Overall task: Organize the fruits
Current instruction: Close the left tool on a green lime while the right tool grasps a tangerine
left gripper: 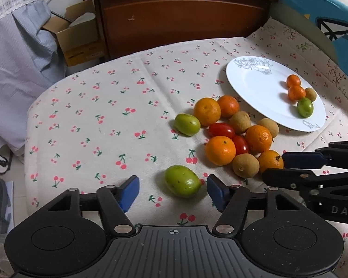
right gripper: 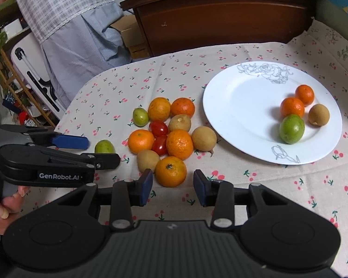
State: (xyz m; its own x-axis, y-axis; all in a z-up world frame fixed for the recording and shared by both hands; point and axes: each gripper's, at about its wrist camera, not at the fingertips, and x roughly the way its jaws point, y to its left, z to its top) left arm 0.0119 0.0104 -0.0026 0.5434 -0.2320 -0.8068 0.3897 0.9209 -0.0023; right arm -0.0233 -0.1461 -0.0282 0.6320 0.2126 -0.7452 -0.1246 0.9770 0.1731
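My left gripper (left gripper: 172, 191) has its jaws released around a green fruit (left gripper: 182, 184) lying on the cherry-print cloth (left gripper: 104, 106) over the counter, with a gap on each side. My right gripper (right gripper: 172, 186) is also unclenched, its pads just short of the nearest orange (right gripper: 171, 171) at the edge of the fruit pile (right gripper: 164, 129). Beyond the pile, the white plate (right gripper: 239, 106) carries two small oranges, one brown fruit and one green fruit.
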